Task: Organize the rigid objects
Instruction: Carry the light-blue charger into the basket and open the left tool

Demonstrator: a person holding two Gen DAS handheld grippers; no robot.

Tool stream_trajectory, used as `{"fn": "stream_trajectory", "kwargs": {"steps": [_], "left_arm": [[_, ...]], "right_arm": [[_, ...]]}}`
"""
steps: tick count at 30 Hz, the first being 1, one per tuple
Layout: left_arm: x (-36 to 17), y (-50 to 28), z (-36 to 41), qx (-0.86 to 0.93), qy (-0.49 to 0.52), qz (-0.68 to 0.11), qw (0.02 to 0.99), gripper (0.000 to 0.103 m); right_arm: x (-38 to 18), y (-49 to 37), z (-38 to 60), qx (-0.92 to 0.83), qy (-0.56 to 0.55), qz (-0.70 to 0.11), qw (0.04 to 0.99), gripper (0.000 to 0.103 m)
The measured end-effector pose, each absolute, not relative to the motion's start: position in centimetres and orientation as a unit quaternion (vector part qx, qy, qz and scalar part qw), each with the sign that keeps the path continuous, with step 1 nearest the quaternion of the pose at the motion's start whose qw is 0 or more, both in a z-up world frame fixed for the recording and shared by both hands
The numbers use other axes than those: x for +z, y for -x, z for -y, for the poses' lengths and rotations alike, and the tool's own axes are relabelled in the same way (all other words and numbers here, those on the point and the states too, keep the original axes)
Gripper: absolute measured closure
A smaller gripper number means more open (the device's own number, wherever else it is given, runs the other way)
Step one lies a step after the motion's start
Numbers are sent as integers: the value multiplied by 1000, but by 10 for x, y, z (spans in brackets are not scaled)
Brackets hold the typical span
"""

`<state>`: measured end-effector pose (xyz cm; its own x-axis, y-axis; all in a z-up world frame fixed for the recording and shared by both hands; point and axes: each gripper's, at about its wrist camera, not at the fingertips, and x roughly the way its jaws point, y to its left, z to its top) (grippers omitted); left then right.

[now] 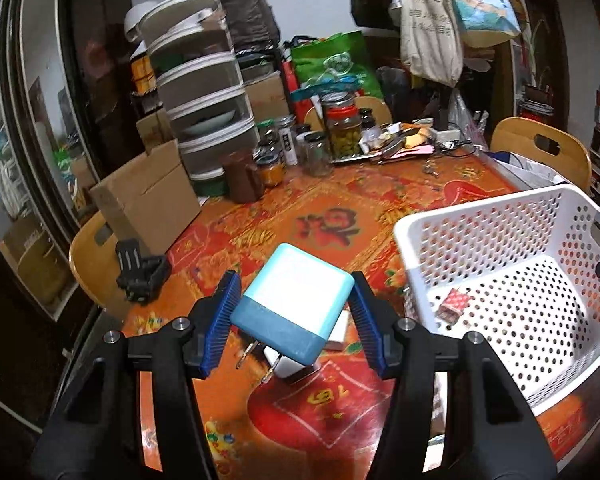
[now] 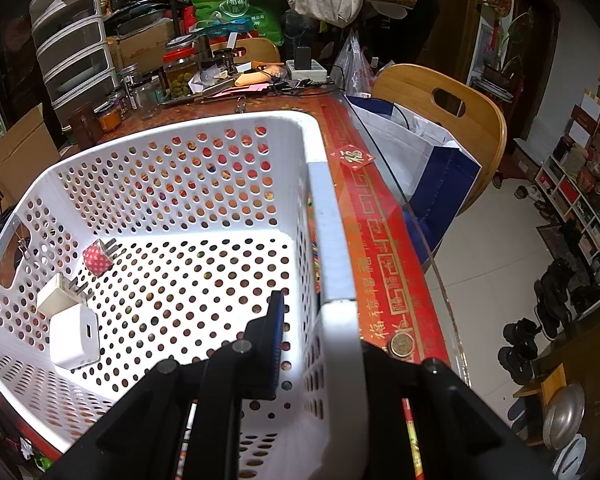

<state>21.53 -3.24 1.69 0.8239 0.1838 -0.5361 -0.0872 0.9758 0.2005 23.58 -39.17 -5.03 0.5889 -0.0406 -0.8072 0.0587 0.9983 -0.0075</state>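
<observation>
Room: messy dining room with a red patterned table (image 1: pixel 340 196), wooden chairs and many bags at the back.
Left tool: left tool (image 1: pixel 296 312) has its two blue pads apart, one on each side of a blue and white charger (image 1: pixel 296 300). I cannot tell if the pads touch it or squeeze it.
Blue and white charger: it sits tilted between the pads, above the table, with its metal prongs pointing down toward the camera. It is just left of the white basket (image 1: pixel 452 216).
Under the charger: a small white thing peeks out on the table, too hidden to name.
Right tool: right tool (image 2: pixel 320 336) is clamped on the right wall of the basket, one finger inside and one outside.
White basket: it stands on the table, near the table's right edge, and has many round holes.
Inside the basket: a white charger (image 2: pixel 74 338) lies by the left wall, a smaller cream plug (image 2: pixel 56 294) touches it just behind, and a red dotted plug (image 2: pixel 97 259) lies a bit farther back.
Left of the table: a black clip thing (image 1: pixel 140 276) sits by a cardboard box (image 1: pixel 148 196).
Far end of the table: glass jars (image 1: pixel 342 128), a stack of plastic drawers (image 1: pixel 204 100) and a green bag (image 1: pixel 336 62).
</observation>
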Motion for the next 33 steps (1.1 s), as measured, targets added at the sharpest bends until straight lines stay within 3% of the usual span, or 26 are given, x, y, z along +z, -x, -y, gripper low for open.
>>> {"fn": "stream_trajectory", "kwargs": {"steps": [21, 33], "left_arm": [[29, -244, 158, -6, -208, -294, 933, 50], [-43, -325, 226, -95, -282, -506, 809, 50]], "right_arm": [[-50, -236, 391, -21, -12, -450, 893, 88], [-50, -237, 392, -17, -17, -449, 893, 87]]}}
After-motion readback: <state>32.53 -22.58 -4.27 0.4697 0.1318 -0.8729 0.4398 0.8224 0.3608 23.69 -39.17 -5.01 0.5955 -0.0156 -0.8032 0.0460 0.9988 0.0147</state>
